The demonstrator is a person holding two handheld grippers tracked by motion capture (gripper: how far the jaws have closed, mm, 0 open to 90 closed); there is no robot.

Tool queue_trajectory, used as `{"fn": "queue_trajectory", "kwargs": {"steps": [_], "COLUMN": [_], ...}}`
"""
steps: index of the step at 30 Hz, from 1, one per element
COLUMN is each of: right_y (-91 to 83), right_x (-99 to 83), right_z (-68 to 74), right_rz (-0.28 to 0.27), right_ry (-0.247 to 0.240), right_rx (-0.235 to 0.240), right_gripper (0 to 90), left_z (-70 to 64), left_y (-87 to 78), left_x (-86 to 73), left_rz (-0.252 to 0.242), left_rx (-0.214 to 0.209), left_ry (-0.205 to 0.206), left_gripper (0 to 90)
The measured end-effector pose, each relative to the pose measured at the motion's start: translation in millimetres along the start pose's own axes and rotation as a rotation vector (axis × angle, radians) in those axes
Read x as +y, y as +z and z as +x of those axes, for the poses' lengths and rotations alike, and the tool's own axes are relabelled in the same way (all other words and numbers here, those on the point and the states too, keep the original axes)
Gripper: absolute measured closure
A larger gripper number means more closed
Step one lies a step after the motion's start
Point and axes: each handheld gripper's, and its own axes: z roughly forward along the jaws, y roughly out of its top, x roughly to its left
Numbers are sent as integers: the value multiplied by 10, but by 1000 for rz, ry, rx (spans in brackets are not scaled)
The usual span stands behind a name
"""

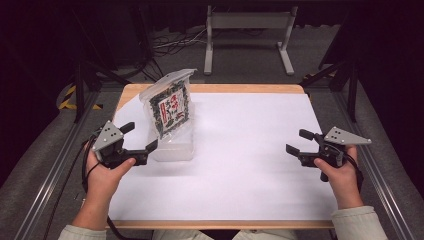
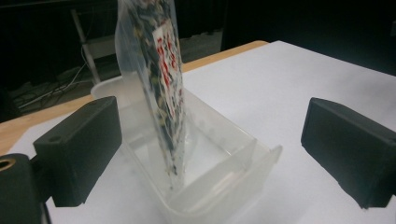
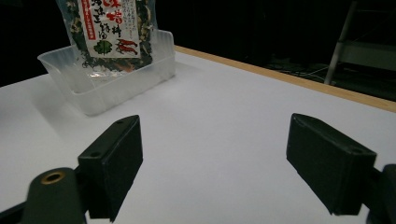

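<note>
A clear packet of dried greens with a red-and-white label [image 1: 170, 106] stands upright in a translucent plastic tub [image 1: 175, 149] on the white table cover, left of centre. My left gripper [image 1: 139, 136] is open just left of the tub, its jaws spread wide with the tub's near end [image 2: 219, 186] and the packet [image 2: 154, 70] between and beyond them. At the right side of the table my right gripper [image 1: 299, 141] is open, nothing between its jaws. From there the packet [image 3: 109, 28] and tub [image 3: 112, 79] lie well ahead to the left.
A white sheet [image 1: 235, 165] covers most of the wooden table, whose bare edge [image 1: 240, 88] shows at the back. Metal rails [image 1: 372, 165] run along both sides. A white stand frame [image 1: 247, 22] and cables lie on the floor behind.
</note>
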Motion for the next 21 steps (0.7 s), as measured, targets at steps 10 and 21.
{"fn": "queue_trajectory", "kwargs": {"steps": [10,21], "right_y": [-70,-75], "right_x": [-133,-371], "right_z": [-13,-16], "right_rz": [1,24], "right_ry": [8,10], "right_rx": [-9,-11], "right_gripper": [176,140], "left_z": [-45,-34], "left_y": [-43,77], "left_x": [-367,-794], "left_rz": [22,72], "left_rx": [-10,1], "left_ry": [-24,-43], "left_gripper": [57,52]}}
